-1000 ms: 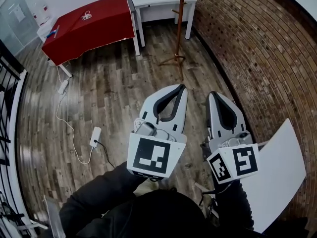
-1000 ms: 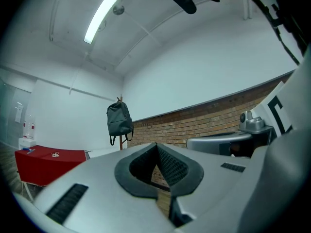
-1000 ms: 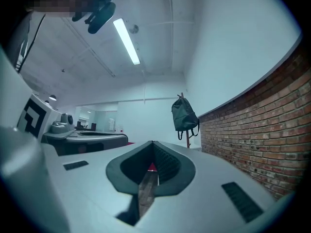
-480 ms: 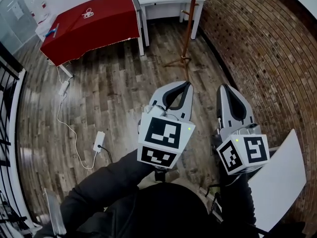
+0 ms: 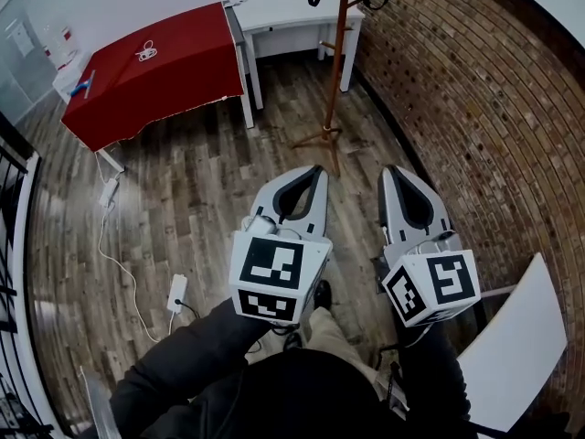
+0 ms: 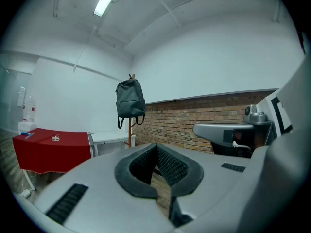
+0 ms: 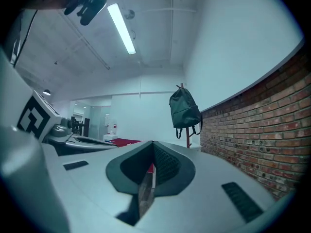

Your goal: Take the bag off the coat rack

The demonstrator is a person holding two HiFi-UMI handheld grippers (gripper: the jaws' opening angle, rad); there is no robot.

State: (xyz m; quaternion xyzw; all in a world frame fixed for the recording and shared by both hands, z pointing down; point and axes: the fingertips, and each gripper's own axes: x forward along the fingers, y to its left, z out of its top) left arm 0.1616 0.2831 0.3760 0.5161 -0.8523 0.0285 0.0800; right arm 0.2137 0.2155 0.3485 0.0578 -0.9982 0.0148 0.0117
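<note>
Well short of the coat rack [image 5: 335, 71], both pairs of tongs are pressed together and carry nothing. The left tongs [image 5: 311, 176] and the right tongs [image 5: 399, 176] are held side by side, pointing roughly level. The dark bag [image 7: 184, 109] hangs from the top of the rack, far ahead of the tips and above them, about on the line between the two pairs. A red-draped counter [image 5: 155, 58] stands ahead and off to the left of the left tongs, and a brick wall [image 5: 475, 90] runs along the outside of the right tongs.

The bag looks like a soft fabric backpack, slack rather than stuffed, with strap ends dangling under it. It is probably light and likely to sag, fold and swing once it is freed. Its cloth should grip well enough and nothing about it looks fragile. The best hold is probably high up — the top loop or the upper ends of the shoulder straps by the peg, lifted upward to clear it. How it hooks on cannot be made out from this far away.
</note>
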